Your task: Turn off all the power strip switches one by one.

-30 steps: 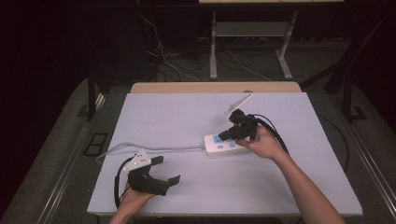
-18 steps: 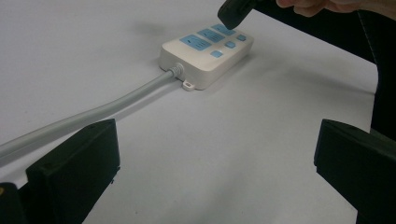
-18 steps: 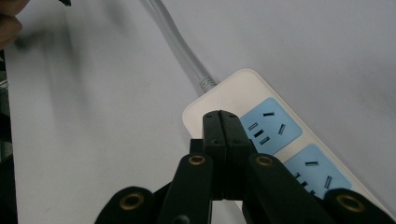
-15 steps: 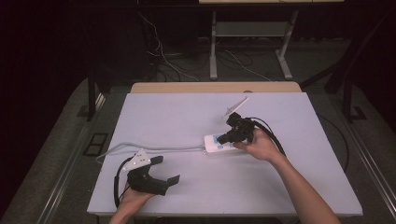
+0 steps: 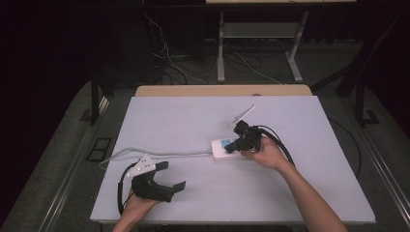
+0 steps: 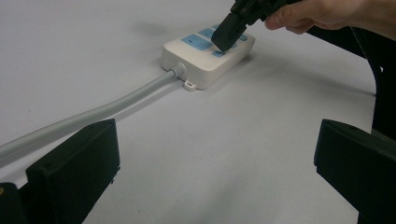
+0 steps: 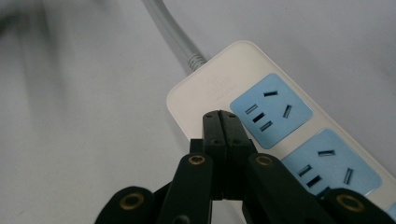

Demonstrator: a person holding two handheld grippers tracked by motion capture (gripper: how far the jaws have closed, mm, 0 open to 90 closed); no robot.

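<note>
Pressing shut fingers on power strip (image 5: 223,147) (cord (image 5: 164,154) trailing left); right gripper (image 7: 220,122).

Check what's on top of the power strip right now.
The right gripper, fingers closed together, sits over the power strip near its cable end, beside a blue socket. Whether the tips touch the casing is hidden. Farther sockets are covered by the gripper.

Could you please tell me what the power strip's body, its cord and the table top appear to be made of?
Power strip: looks like hard moulded plastic, cream, smooth with a faint sheen; socket faces are matte blue. Cord: probably rubbery or PVC sheathing, light grey, with a ribbed strain relief at the strip. Table top: matte pale grey sheet, perhaps laminate or foam board; unclear which.
</note>
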